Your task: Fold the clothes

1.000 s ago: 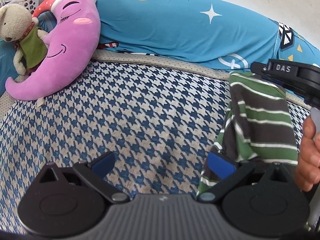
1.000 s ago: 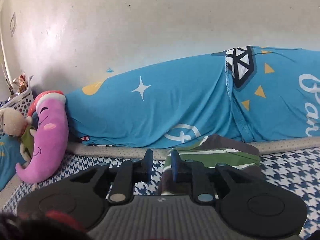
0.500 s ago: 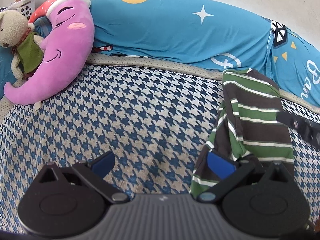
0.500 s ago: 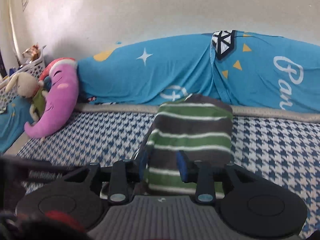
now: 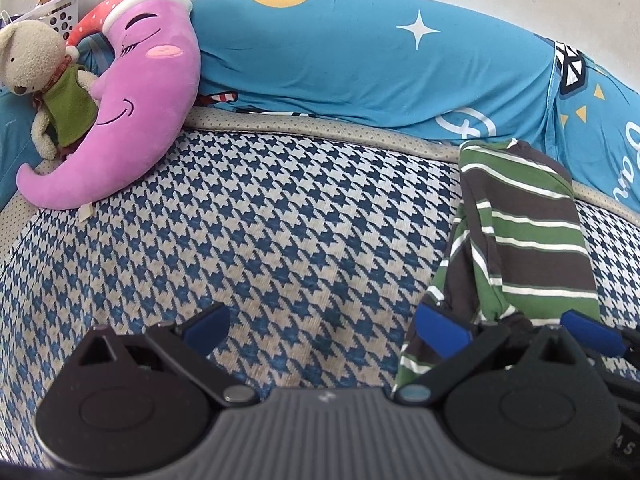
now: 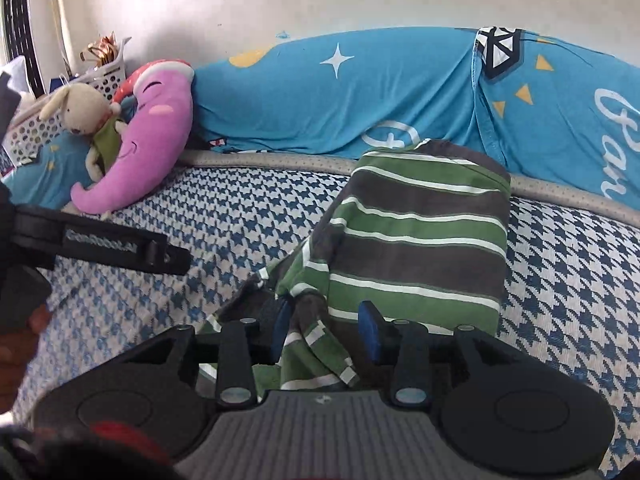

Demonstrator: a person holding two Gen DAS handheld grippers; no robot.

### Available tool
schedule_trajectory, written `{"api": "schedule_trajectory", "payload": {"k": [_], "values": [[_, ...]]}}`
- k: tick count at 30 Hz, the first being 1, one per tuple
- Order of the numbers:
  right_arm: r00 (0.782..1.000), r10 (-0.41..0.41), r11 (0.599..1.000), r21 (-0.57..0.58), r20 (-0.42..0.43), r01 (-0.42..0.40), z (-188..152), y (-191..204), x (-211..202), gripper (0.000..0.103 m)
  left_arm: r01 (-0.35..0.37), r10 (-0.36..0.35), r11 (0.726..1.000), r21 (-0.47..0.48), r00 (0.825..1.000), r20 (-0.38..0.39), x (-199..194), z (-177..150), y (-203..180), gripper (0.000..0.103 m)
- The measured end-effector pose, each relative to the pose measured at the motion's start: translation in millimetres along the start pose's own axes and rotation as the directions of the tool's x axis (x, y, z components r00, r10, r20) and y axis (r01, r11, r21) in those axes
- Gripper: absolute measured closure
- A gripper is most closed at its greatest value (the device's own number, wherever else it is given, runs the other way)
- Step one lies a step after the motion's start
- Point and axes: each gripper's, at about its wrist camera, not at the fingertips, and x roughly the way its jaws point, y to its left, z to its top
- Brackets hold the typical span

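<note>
Lying folded on the blue-and-cream houndstooth bedcover (image 5: 280,232), the green, brown and white striped garment (image 6: 416,240) forms a long narrow stack whose far end nearly reaches the blue printed bedding roll (image 5: 360,68) along the wall. The right gripper (image 6: 326,330) sits at the garment's near end with its blue-padded jaws partly apart; they have just been opening, and a loose corner of striped cloth lies between the pads without being pinched. The left gripper (image 5: 320,328) hovers over bare bedcover with its jaws spread wide and nothing between them (its right finger (image 5: 440,330) rests just beside the garment's left edge). Farther back on the left, a pink crescent-moon plush pillow (image 5: 132,120) leans against the bedding roll, with a beige teddy bear in a green vest (image 5: 44,76) tucked against it.
</note>
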Motion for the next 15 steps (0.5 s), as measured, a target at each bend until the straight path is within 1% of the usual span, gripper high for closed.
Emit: {"api": "schedule_trajectory", "payload": {"k": [3,4,6,10,15], "values": [[1.000,0.000,1.000,-0.014,-0.004,0.000,-2.3,1.2,6.7,0.066,-0.003,0.003,1.000,-0.003,1.000,-0.001,0.9,0.1,1.9,0.000],[1.000,0.001,1.000,-0.008,-0.005,-0.001,-3.0,1.4,7.9,0.077,-0.002,0.002,1.000,-0.006,1.000,-0.003,1.2,0.2,2.7,0.000],[1.000,0.007,1.000,-0.005,0.003,-0.007,-3.1,3.8,8.2,0.092,-0.002,0.002,1.000,-0.009,1.000,-0.005,1.8,0.2,4.2,0.000],[0.999,0.031,0.999,-0.012,0.019,-0.031,-1.4,12.3,7.7,0.094,-0.009,0.009,1.000,-0.008,1.000,-0.005,1.4,0.0,7.5,0.000],[0.997,0.063,0.997,-0.044,0.050,-0.061,-1.1,31.3,10.9,0.094,-0.012,0.012,1.000,-0.019,1.000,-0.003,-0.6,0.4,13.2,0.000]]}}
